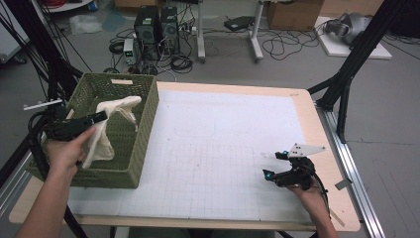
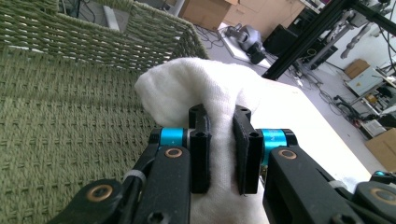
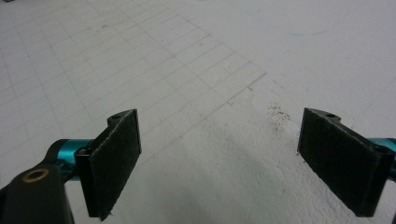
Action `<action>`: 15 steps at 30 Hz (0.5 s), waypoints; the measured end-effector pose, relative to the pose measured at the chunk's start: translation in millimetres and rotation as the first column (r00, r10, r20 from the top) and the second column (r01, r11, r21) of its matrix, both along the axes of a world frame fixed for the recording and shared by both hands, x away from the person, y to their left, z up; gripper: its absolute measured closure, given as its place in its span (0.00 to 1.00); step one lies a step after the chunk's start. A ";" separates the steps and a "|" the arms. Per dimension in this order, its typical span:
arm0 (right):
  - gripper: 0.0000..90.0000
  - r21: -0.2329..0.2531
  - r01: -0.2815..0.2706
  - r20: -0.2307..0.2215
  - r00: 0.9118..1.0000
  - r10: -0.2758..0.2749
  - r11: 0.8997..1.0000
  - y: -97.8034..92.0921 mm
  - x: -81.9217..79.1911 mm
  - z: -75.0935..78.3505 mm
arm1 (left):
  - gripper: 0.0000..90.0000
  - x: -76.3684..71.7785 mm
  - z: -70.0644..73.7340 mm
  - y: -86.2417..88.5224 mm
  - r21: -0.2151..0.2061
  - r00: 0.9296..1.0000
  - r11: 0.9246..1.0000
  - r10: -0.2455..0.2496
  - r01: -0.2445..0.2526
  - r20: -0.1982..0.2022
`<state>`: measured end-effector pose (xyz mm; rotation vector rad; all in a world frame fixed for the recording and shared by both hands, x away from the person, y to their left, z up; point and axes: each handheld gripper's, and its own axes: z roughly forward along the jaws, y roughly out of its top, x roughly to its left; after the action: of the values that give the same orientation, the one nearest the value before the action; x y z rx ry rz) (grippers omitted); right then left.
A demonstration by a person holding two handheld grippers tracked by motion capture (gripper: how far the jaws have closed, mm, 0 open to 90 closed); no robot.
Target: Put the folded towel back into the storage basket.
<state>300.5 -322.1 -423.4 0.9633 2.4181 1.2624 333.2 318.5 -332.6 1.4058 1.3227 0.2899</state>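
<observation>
1. High view: one cloth (image 1: 113, 124) hangs over one basket (image 1: 143, 148); left gripper (image 1: 101, 117) holds it; right gripper (image 1: 275, 164) rests on the mat (image 1: 223, 139).
2. Left gripper view: jaws clamped on the cloth (image 2: 205, 88); basket weave (image 2: 70, 121) behind.
3. Right gripper view: jaws wide apart over bare mat (image 3: 210, 93).

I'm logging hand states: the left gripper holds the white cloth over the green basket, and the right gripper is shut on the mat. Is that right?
Not quite. The right gripper is open: the right gripper view shows its jaws wide apart over the white mat, gripping nothing. The left gripper does hold the white cloth over the green basket.
</observation>
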 end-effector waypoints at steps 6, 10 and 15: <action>0.14 0.000 -0.001 -0.002 1.000 0.001 1.000 -0.1 0.1 0.0 | 0.88 1.4 -1.8 0.6 0.003 1.000 1.000 -0.020 0.021 -0.016; 0.14 -0.002 -0.004 0.001 1.000 0.004 1.000 0.4 0.3 -0.3 | 0.88 1.2 -2.2 3.0 0.000 1.000 1.000 -0.022 0.022 -0.022; 0.14 -0.005 -0.005 0.003 1.000 0.005 1.000 0.9 0.3 -0.4 | 0.88 2.9 -2.9 1.3 -0.013 1.000 1.000 -0.013 0.012 -0.027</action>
<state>300.8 -321.2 -423.9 0.9537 2.4219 1.2584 336.2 319.8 -335.5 1.4114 1.3351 0.2546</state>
